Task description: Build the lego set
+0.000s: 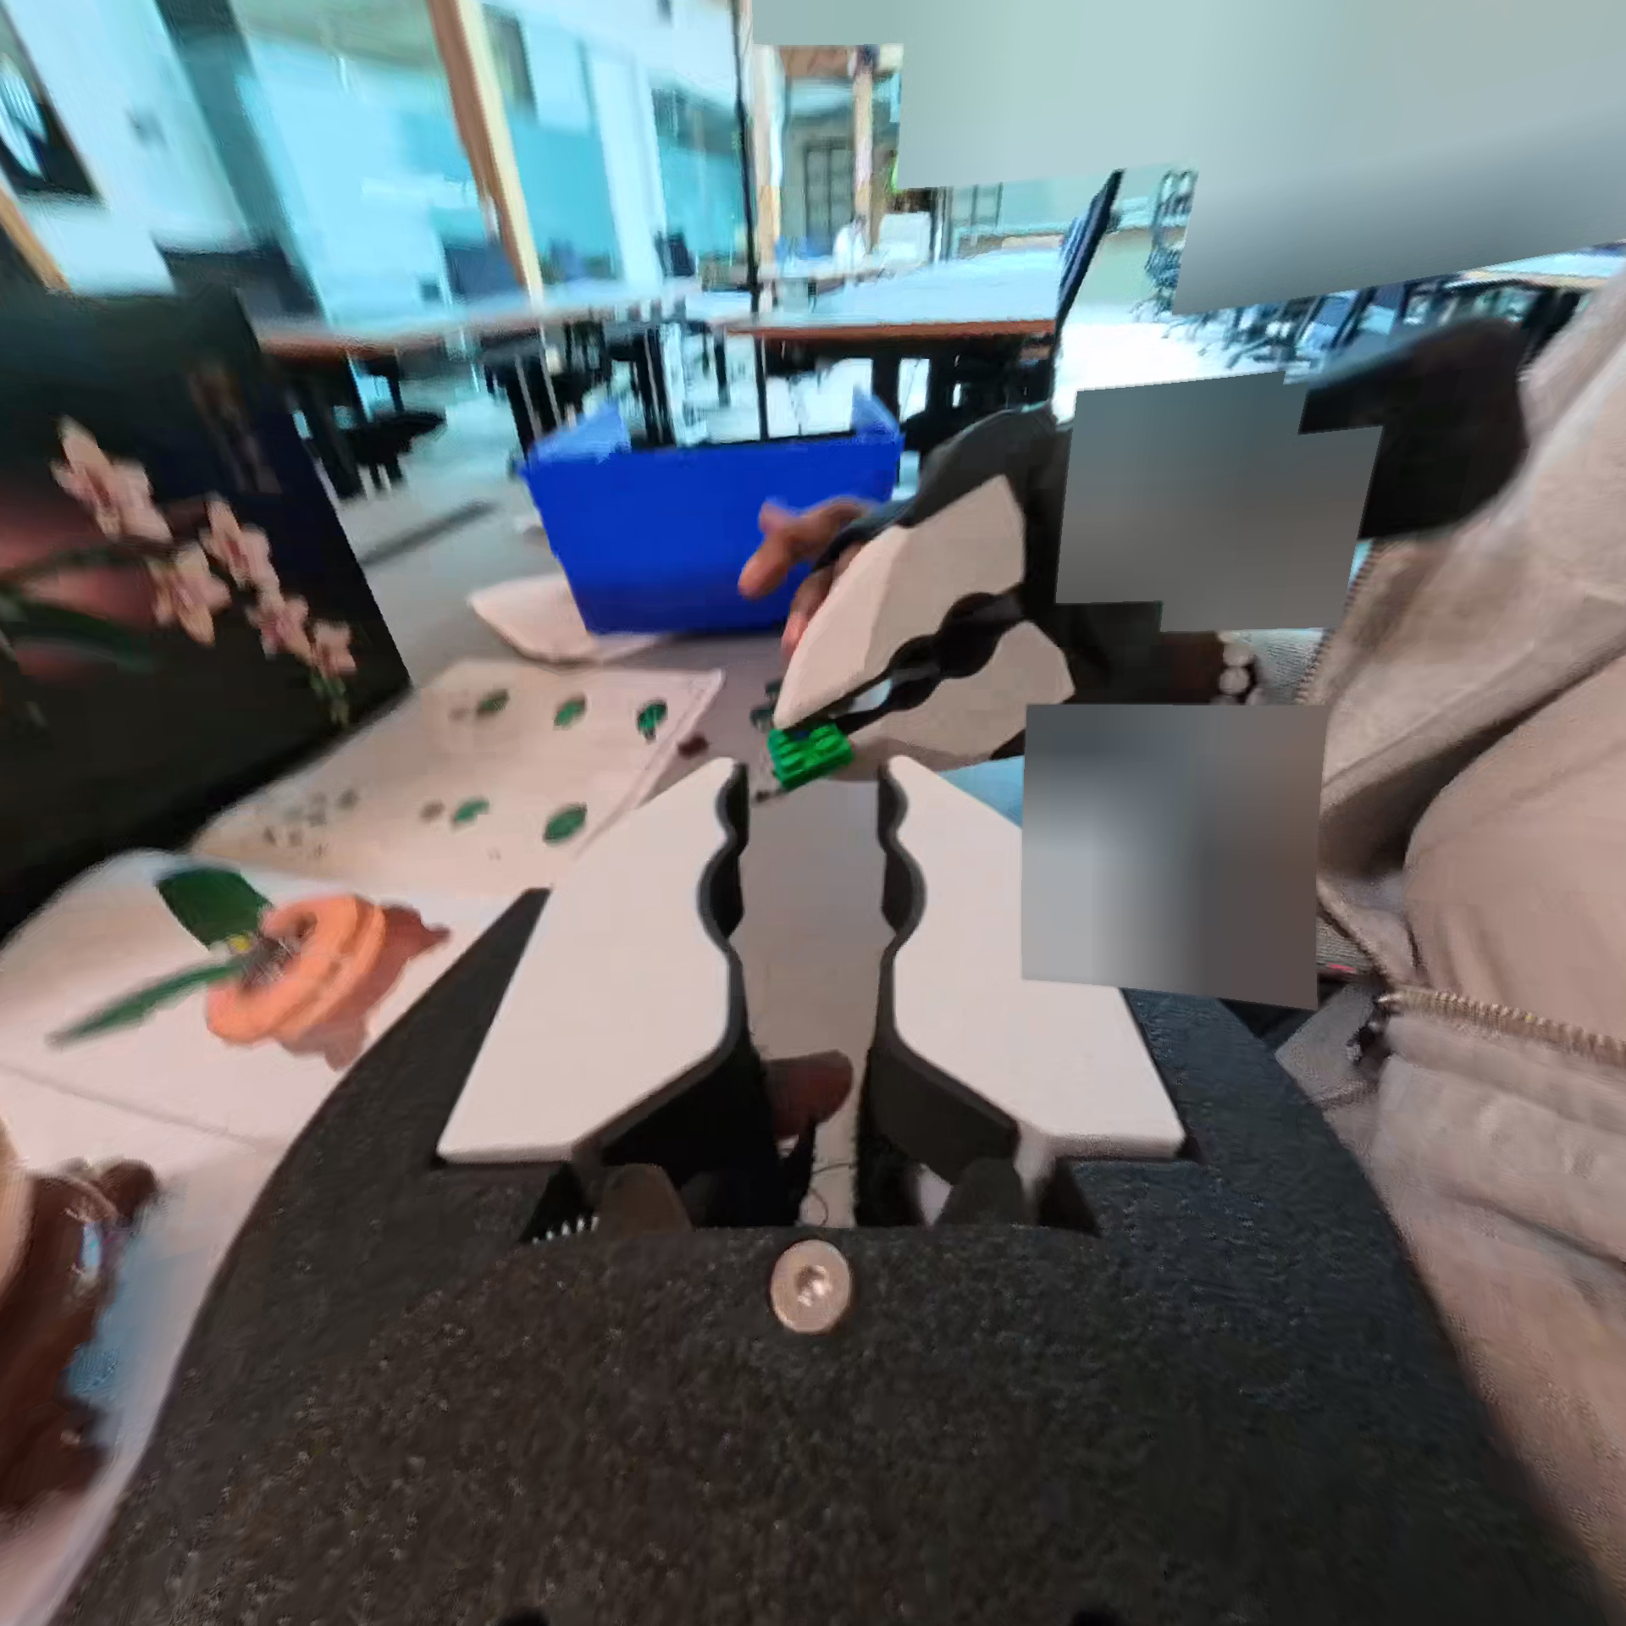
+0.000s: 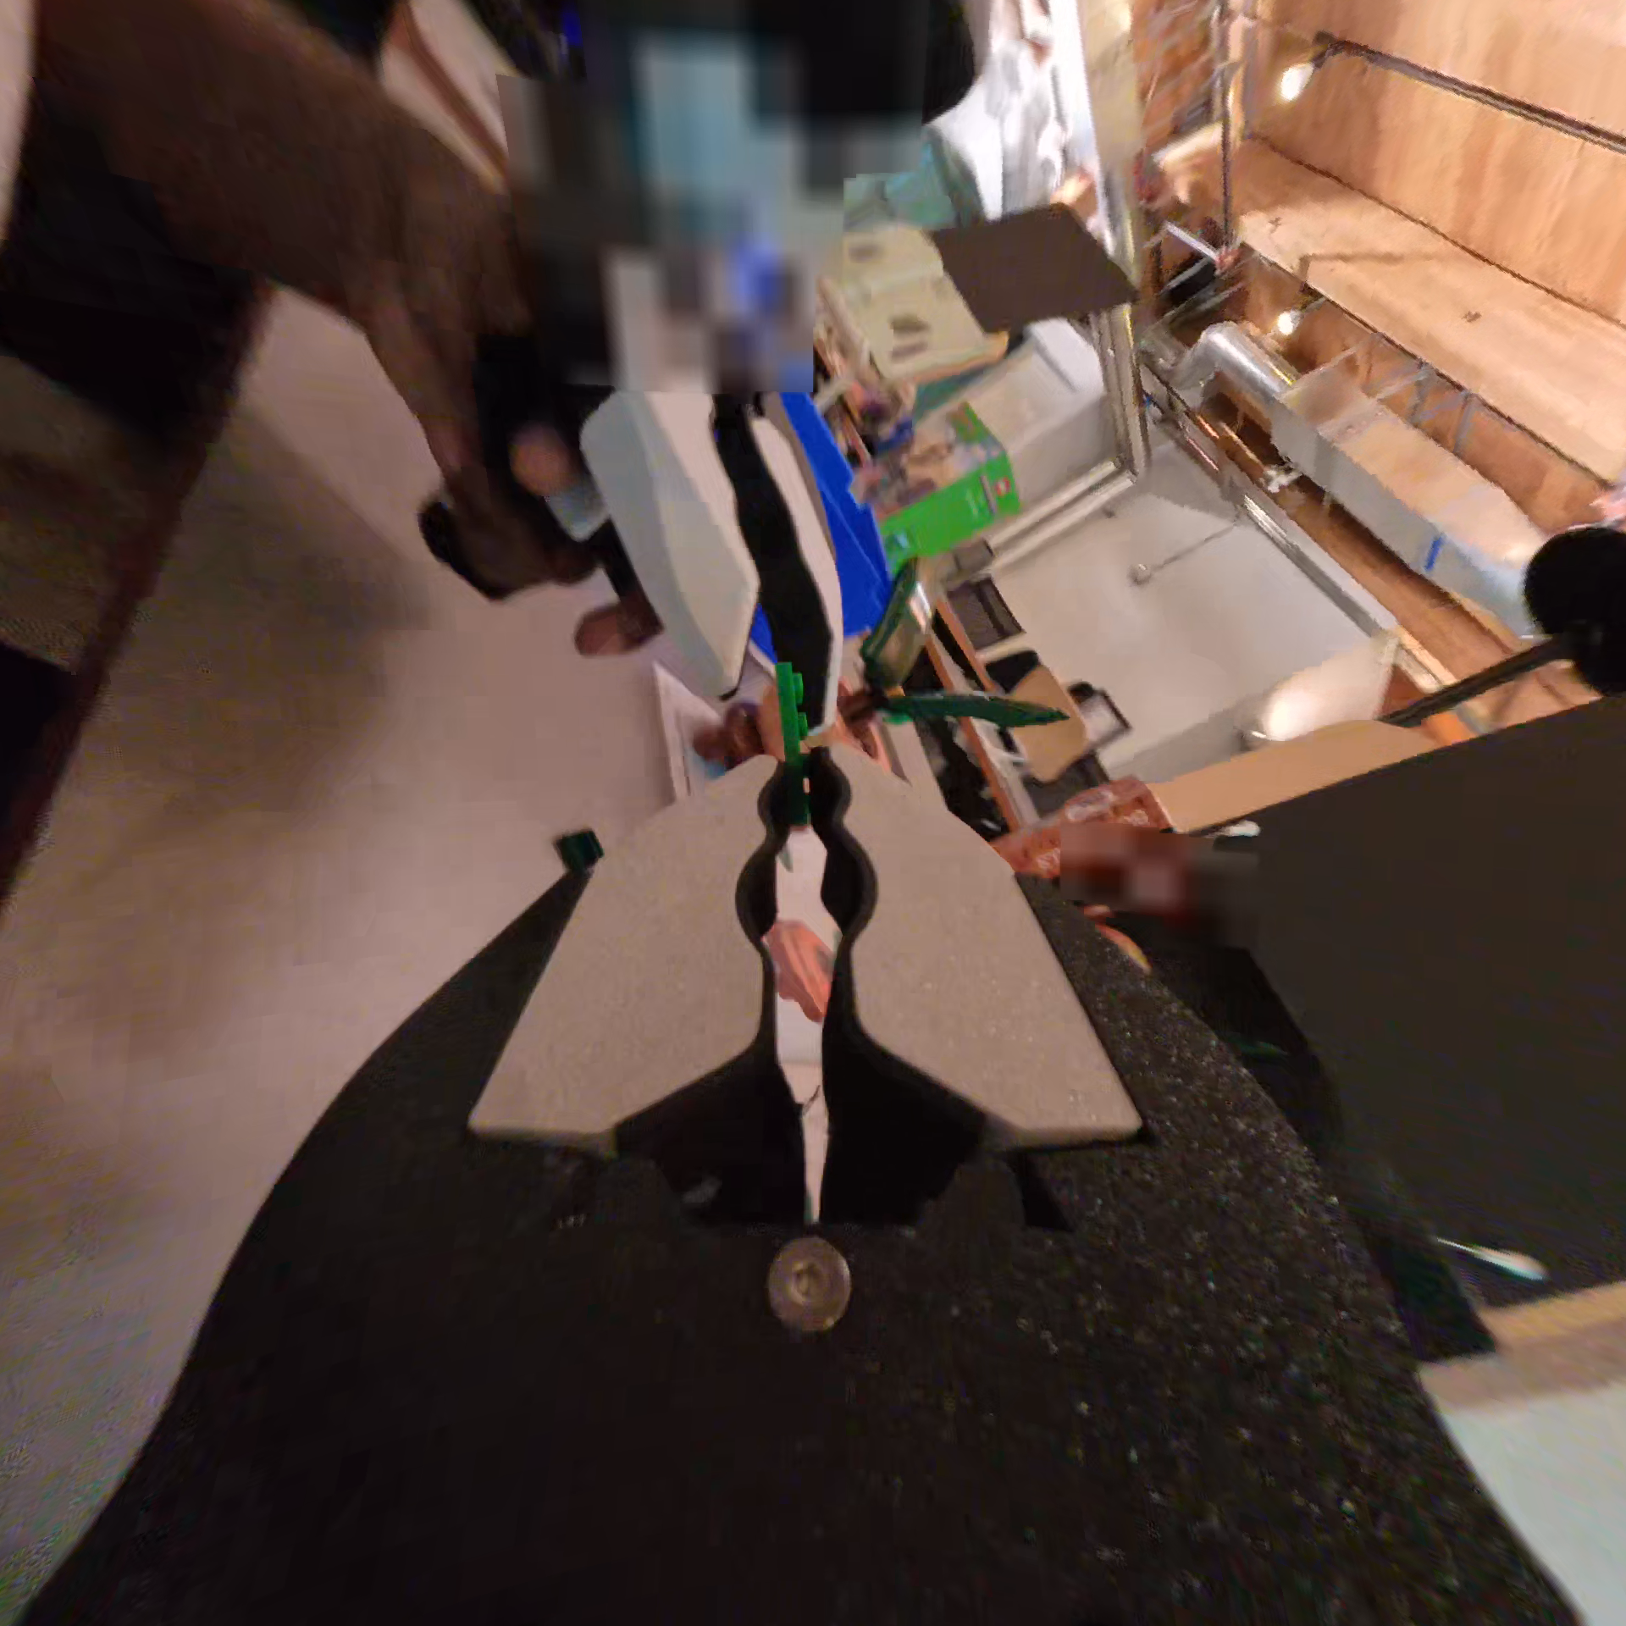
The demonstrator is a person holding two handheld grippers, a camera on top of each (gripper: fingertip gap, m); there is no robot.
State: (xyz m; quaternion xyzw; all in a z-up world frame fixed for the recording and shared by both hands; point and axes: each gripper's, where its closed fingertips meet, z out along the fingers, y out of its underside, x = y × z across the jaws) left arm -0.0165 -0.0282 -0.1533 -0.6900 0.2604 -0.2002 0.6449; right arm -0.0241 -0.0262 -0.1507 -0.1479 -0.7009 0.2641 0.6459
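Observation:
My right gripper [image 2: 798, 779] is shut on a thin bright green Lego plate [image 2: 789, 730], held edge-on at its fingertips. In the left wrist view the same gripper [image 1: 823, 737] comes in from the right and holds the green plate [image 1: 809, 757] just beyond my left fingertips. My left gripper [image 1: 811, 779] is open and empty, its jaws apart, with the plate in line with the gap. In the right wrist view the left gripper [image 2: 783, 704] points down at the plate's upper end.
An open instruction sheet [image 1: 493, 774] lies on the white table. An orange pot with green leaves [image 1: 290, 950] is at the left. A dark box with orchid pictures [image 1: 176, 545] and a blue bin [image 1: 704, 519] stand behind. A small dark green piece [image 2: 579, 849] lies loose. A beige jacket [image 1: 1478, 792] is close on the right.

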